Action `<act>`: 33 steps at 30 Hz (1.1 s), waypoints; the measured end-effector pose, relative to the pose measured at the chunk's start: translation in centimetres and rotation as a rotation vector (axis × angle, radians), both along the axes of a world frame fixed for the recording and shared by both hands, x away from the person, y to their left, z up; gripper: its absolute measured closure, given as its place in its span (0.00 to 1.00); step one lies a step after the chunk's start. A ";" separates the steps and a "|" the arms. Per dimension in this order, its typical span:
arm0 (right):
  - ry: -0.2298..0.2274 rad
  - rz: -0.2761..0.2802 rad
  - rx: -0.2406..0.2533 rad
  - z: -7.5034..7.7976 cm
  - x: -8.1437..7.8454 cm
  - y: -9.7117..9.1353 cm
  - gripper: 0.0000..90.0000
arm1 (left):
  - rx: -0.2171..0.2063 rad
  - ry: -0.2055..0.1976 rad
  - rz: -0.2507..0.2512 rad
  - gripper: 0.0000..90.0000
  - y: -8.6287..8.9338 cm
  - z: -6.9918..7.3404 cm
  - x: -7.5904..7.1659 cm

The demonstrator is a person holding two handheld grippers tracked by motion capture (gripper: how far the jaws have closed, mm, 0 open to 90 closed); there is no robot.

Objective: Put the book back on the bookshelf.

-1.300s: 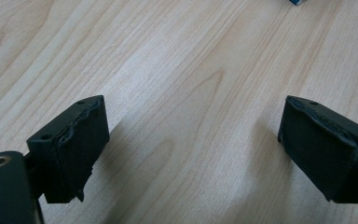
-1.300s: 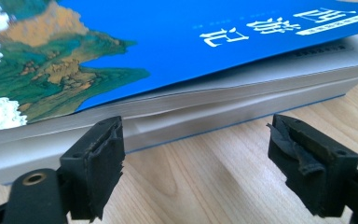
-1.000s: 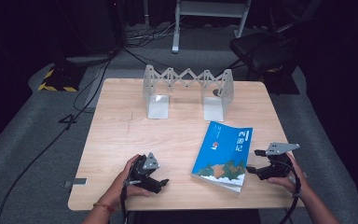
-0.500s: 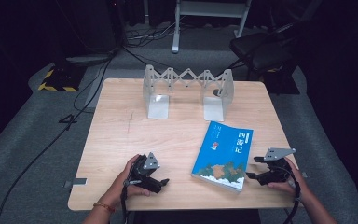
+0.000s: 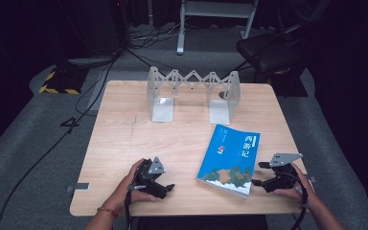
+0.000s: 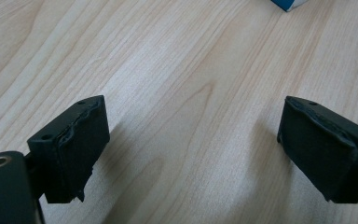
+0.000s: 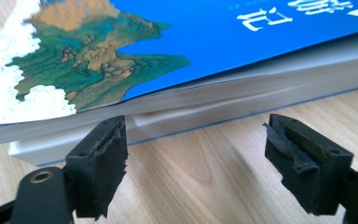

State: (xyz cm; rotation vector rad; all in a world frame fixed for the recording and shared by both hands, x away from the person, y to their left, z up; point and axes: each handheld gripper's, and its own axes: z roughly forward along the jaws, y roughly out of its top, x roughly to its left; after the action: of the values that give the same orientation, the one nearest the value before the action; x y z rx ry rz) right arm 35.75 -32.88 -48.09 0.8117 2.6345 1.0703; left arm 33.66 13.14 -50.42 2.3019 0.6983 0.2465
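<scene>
A thick blue book (image 5: 230, 160) with a painted landscape on its cover lies flat at the right of the wooden table (image 5: 120, 139). My right gripper (image 5: 259, 173) is open at the book's near right edge and points at its page block. In the right gripper view the book (image 7: 214, 42) lies just beyond the spread jaws of the right gripper (image 7: 196, 140), which hold nothing. My left gripper (image 5: 165, 188) rests near the table's front edge, left of the book. In its own view the left gripper (image 6: 193, 126) stands open over bare wood, with a corner of the book (image 6: 289, 3) at the top.
A grey metal folding book rack (image 5: 191, 91) with two upright end plates stands at the back of the table. Dark chairs, cables and a yellow-black striped base (image 5: 57, 81) lie on the floor beyond. Bare wood stretches between rack and grippers.
My right gripper has sunk and drawn slightly nearer, settling by the book's near right corner. The left gripper and the book have stayed put.
</scene>
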 end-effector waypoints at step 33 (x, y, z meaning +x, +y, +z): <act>-0.099 -0.089 0.064 5.1 1.2 4.4 0.27 | -0.058 -0.173 -0.198 0.46 -16.5 4.0 -2.2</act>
State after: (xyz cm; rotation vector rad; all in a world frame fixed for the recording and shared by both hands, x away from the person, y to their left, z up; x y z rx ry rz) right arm 36.98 -28.49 -42.95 0.8564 2.4702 1.1458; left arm 31.47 -3.39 -46.46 2.2437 0.3835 0.3236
